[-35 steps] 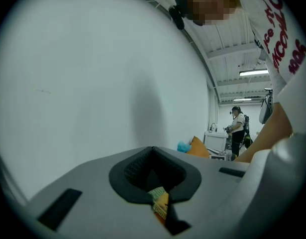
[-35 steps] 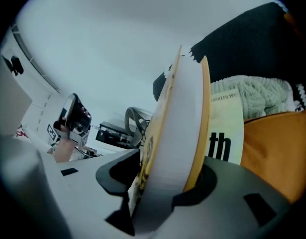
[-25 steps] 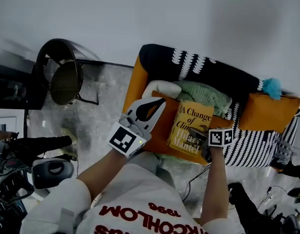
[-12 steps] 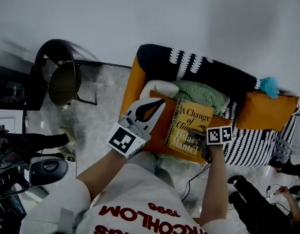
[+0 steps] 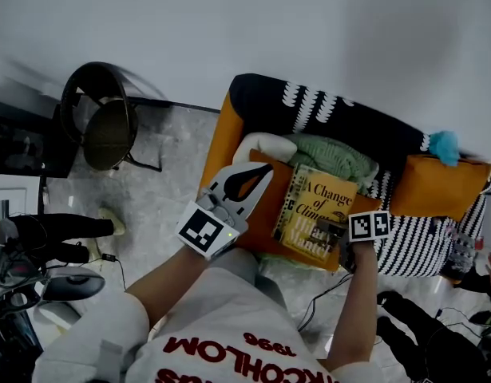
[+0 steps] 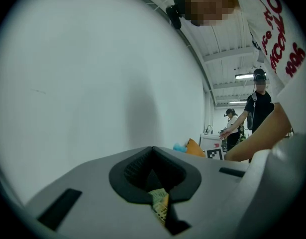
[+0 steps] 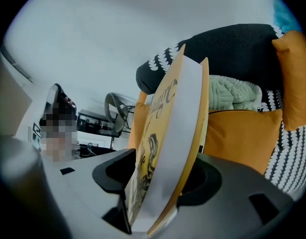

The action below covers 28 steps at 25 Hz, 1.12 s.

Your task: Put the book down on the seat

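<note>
The right gripper (image 5: 331,231) hides the near corner of the book (image 5: 315,211); its jaws, just opened wider, stand spread around it. The book lies on the orange seat (image 5: 267,212). The left gripper (image 5: 257,171) is pressed together, empty.

Counted 1 book (image 5: 315,212), 2 grippers (left gripper (image 5: 264,169), right gripper (image 5: 333,233)), 1 orange armchair (image 5: 219,142), 1 orange cushion (image 5: 437,186), 1 green blanket (image 5: 334,155), 1 round black chair (image 5: 101,124), 2 bystanders: person in black (image 6: 259,108), person in white (image 6: 232,128).
</note>
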Available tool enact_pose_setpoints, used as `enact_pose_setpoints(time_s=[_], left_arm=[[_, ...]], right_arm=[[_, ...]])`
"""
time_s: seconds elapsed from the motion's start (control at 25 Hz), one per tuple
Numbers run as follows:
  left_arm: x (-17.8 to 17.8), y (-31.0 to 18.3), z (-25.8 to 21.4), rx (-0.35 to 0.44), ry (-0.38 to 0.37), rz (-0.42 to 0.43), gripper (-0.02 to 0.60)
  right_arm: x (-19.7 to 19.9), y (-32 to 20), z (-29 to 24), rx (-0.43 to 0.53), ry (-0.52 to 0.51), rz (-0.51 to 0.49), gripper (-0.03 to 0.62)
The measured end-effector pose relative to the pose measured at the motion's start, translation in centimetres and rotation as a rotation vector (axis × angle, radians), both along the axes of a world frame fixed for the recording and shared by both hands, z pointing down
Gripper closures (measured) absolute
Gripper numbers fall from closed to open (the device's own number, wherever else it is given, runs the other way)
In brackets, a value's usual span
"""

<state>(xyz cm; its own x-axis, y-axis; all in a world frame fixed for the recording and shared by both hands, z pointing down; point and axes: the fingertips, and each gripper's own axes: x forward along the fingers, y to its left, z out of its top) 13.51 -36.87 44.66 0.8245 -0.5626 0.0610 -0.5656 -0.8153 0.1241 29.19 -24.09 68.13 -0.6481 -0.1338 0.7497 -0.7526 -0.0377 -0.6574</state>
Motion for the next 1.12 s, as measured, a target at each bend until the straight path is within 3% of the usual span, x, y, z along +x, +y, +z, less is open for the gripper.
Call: enact_pose_setpoints(time_s=[0.16, 0.32, 0.64, 0.8, 1.12], left_arm=[[0.0, 0.2, 0.2, -0.001, 0.0, 0.006, 0.575], [0.3, 0.2, 0.0, 0.0, 0.015, 0.014, 0.575], [0.2, 0.1, 0.0, 0.003, 0.018, 0.015, 0.575], [-0.1, 0.4, 0.1, 0.0, 0.018, 0.018, 0.575], [-0.4, 0.6, 0.2, -0.001, 0.02, 0.023, 0.575]], right_arm=[[-1.3, -0.7, -0.9, 0.024, -0.059, 0.002, 0.339], [-1.5, -0.9, -1.5, 0.026, 0.007, -0.074, 0.339], [0.5, -1.0, -3.1, 0.019, 0.107, -0.135, 0.339], [1.8, -0.3, -3.0, -0.001, 0.139, -0.119, 0.339], [4.0, 0.0, -4.1, 0.019, 0.156, 0.031, 0.352]])
